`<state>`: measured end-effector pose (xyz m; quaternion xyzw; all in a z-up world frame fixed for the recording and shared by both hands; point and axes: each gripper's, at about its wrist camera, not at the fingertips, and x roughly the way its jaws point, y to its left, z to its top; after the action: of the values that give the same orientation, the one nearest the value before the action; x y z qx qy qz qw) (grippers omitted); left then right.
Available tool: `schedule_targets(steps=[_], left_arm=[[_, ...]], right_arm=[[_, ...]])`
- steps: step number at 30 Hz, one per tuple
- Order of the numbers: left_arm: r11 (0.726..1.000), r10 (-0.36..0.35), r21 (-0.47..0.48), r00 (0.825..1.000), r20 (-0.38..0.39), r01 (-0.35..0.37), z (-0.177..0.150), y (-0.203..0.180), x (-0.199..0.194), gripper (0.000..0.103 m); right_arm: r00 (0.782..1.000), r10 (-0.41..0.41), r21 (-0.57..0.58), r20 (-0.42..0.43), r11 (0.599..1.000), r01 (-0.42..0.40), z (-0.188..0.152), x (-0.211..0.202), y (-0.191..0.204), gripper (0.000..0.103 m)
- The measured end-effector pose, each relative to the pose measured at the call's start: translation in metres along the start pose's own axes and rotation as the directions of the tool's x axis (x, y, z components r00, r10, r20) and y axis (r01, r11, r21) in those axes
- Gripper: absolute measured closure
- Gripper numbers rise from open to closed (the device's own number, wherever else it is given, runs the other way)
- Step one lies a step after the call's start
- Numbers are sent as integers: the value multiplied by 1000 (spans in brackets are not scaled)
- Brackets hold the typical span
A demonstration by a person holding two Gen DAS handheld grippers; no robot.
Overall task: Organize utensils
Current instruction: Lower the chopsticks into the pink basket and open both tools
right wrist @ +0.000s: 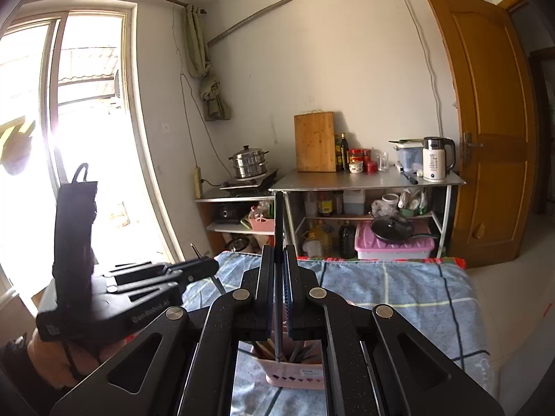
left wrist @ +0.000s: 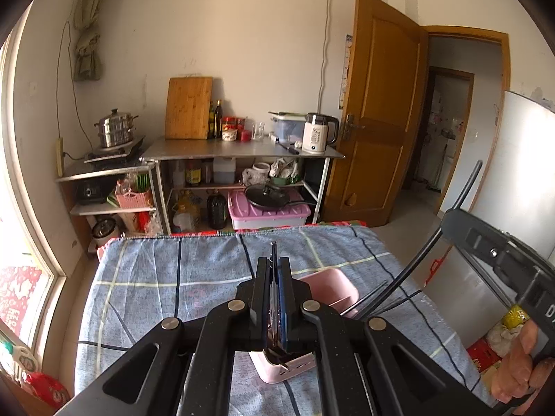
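My left gripper is shut on a thin metal utensil whose lower end hangs just above a pink utensil holder on the blue checked tablecloth. My right gripper is shut on a long dark stick that stands upright, its lower end among several sticks in the pink holder. In the right wrist view the left gripper is to the left, over the table's left edge. The left wrist view has the right gripper at the right, held by a hand.
Beyond the table's far edge stands a metal shelf with a cutting board, a kettle, jars and a steamer pot. A window lies left, a wooden door right, a white appliance beside the table.
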<state>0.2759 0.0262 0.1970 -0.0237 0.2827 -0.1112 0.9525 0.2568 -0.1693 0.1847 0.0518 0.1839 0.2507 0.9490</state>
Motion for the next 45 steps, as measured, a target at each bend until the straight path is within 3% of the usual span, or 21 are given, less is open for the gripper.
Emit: schedule_targets(steps=[12, 25, 31, 41, 43, 45], left_arm=[[1000, -13, 23, 997, -76, 15, -36, 9, 40, 99], [998, -39, 37, 989, -145, 45, -63, 9, 56, 98], [999, -46, 19, 992, -119, 49, -63, 10, 42, 82], [999, -28, 18, 999, -35, 29, -62, 1, -8, 80], [1000, -22, 19, 1000, -14, 22, -65, -2, -21, 76], [1000, -21, 18, 1000, 9, 21, -70, -6, -33, 73]], right_arm=[[995, -23, -19, -98, 1000, 22, -34, 34, -5, 98], [971, -7, -21, -240, 1000, 2, -69, 56, -8, 98], [976, -20, -32, -217, 999, 13, -65, 42, -8, 98], [988, -44, -42, -150, 998, 38, -60, -2, -4, 95], [989, -48, -43, -137, 998, 42, -60, -12, -2, 92], [991, -48, -47, -126, 998, 42, -61, -21, 1, 81]])
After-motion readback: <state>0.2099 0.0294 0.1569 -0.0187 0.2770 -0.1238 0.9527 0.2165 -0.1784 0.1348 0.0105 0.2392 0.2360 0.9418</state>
